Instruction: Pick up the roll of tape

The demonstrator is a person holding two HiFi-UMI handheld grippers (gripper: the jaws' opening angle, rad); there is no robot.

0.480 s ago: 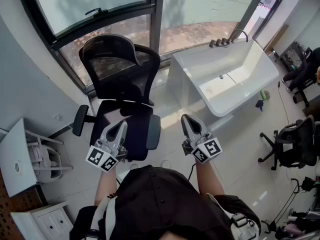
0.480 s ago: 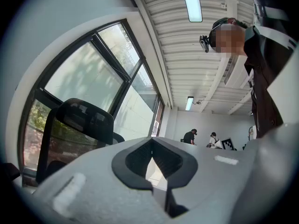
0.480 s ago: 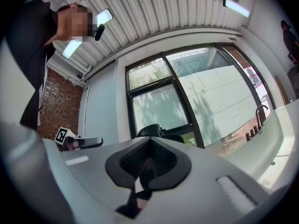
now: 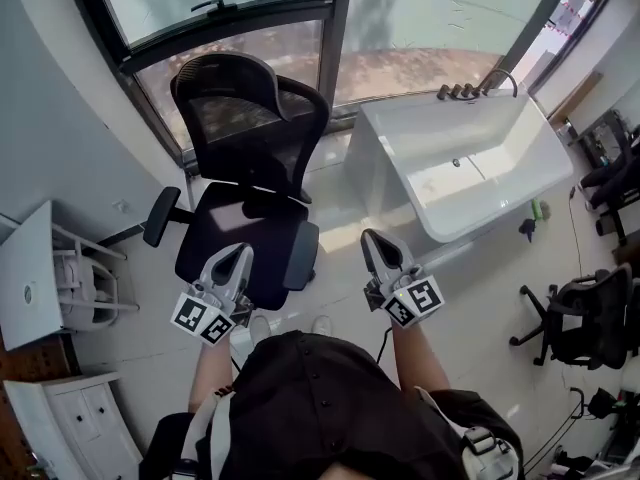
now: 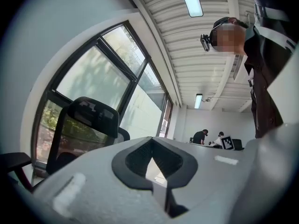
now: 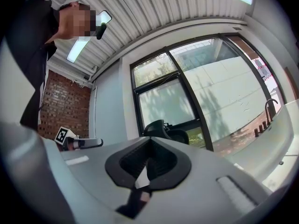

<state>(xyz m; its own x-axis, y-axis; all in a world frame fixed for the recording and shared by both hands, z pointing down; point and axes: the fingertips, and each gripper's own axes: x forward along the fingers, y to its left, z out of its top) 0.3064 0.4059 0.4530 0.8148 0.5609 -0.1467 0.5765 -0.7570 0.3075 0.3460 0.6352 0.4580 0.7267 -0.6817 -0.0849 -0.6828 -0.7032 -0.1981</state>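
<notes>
No roll of tape shows in any view. In the head view my left gripper (image 4: 238,255) and right gripper (image 4: 376,240) are held side by side in front of the person's body. Both point forward over the floor, and nothing is between their jaws. The left gripper (image 5: 152,142) has its jaws meeting at the tip, with a black office chair (image 5: 86,120) beyond it. The right gripper (image 6: 150,142) is likewise shut and empty, facing the tall windows (image 6: 196,92).
A black mesh office chair (image 4: 250,218) stands just ahead of the left gripper. A white bathtub (image 4: 470,158) sits ahead on the right by the windows. A white side table (image 4: 28,278) and a white cabinet (image 4: 70,423) are on the left, more office chairs (image 4: 580,313) on the right.
The head view has shifted a little, so the chair and tub sit slightly differently in the picture. Both grippers keep their place and stay shut.
</notes>
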